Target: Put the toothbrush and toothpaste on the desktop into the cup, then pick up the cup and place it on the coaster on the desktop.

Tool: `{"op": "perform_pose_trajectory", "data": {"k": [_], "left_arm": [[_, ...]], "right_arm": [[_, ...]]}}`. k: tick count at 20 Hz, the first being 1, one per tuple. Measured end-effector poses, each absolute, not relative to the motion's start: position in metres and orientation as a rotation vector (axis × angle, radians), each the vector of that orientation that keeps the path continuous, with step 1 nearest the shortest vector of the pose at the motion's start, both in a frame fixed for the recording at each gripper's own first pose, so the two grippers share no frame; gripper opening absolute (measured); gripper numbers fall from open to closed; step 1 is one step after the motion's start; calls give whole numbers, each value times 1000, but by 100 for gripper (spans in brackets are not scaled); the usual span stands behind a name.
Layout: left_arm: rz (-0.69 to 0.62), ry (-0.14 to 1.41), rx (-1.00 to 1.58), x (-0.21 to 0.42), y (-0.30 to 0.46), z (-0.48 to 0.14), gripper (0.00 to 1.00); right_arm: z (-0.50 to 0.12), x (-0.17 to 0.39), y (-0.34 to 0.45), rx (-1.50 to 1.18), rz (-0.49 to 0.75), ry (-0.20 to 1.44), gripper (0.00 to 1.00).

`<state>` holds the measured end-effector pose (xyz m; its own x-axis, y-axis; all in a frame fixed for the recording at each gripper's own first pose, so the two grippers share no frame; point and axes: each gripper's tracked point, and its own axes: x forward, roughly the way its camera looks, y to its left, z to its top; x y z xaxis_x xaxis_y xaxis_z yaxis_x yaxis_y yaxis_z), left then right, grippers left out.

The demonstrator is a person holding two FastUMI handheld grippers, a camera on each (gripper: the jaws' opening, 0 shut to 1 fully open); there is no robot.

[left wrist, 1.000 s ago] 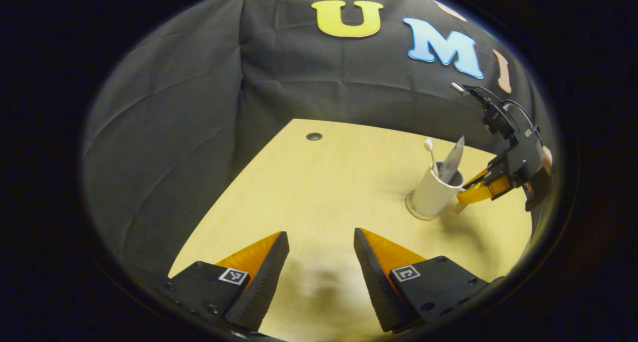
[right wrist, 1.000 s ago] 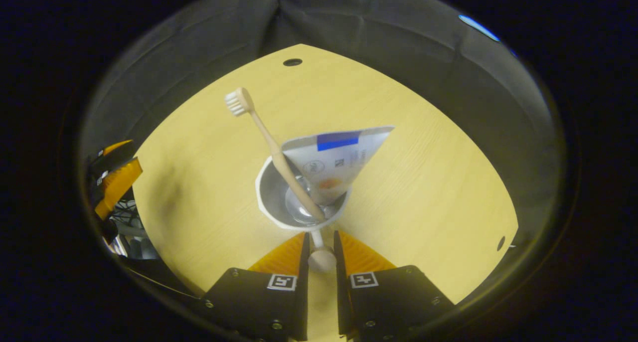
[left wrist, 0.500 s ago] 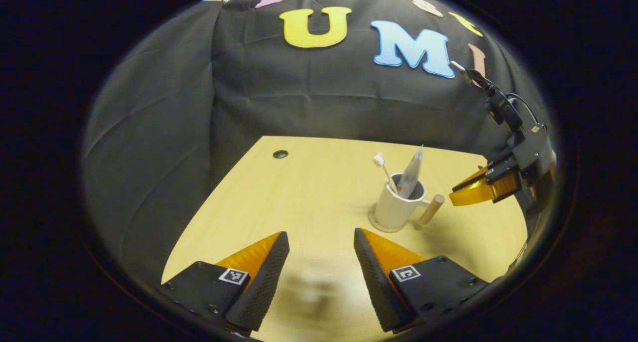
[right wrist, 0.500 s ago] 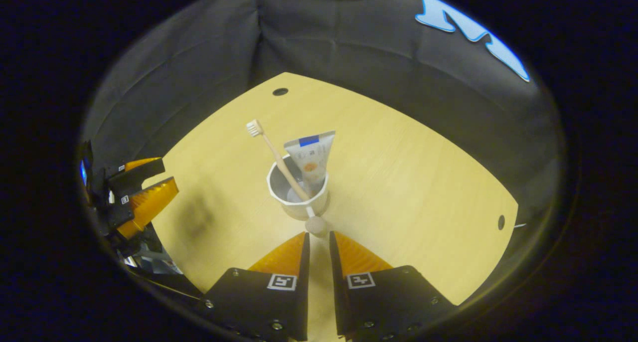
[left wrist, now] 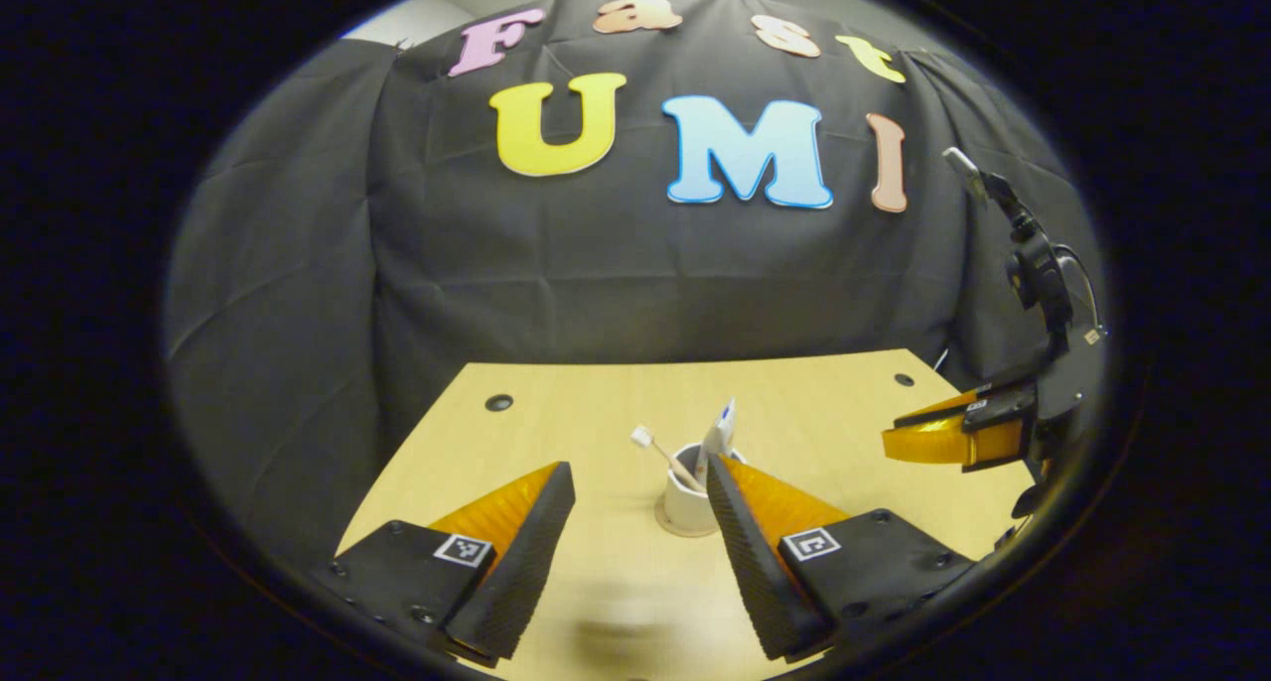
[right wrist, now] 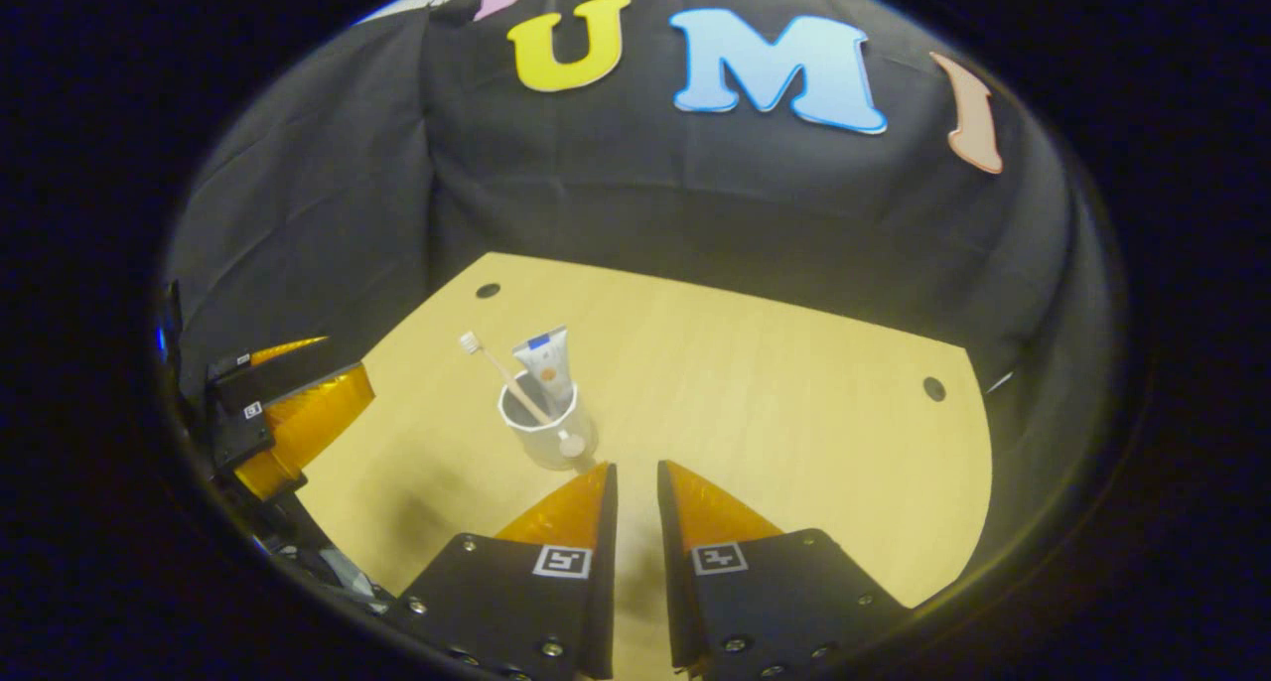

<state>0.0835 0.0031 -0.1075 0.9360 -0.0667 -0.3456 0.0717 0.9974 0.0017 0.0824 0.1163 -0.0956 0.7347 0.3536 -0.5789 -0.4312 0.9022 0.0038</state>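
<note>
A white cup (left wrist: 683,497) stands upright on a round coaster (left wrist: 681,530) on the wooden desktop (left wrist: 576,423). A toothbrush (left wrist: 650,445) and a toothpaste tube (left wrist: 717,431) stick up out of it. My left gripper (left wrist: 637,465) is open and empty, set back from the cup. In the right gripper view the cup (right wrist: 544,433) holds the toothbrush (right wrist: 496,365) and toothpaste (right wrist: 546,358), and its handle knob (right wrist: 571,446) faces my right gripper (right wrist: 635,468). That gripper's fingers stand almost together, empty, short of the handle. It also appears at the right (left wrist: 899,435).
The desktop (right wrist: 794,413) has small round cable holes (left wrist: 498,402) (right wrist: 933,388) near its far corners. Black cloth walls close the back and sides. My left gripper (right wrist: 343,368) sits at the desk's left edge in the right gripper view.
My right gripper has let go of the cup's handle and drawn back and up. My left gripper has also pulled back and tilted up. The cup stays on the coaster.
</note>
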Motion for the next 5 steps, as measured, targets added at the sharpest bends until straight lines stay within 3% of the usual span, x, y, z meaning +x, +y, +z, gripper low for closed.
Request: {"op": "perform_pose_trajectory", "data": {"k": [5], "left_arm": [[-122,293,33,83,-27,-83,94]], "right_arm": [[-46,68,95,-39,356,445,25]]}}
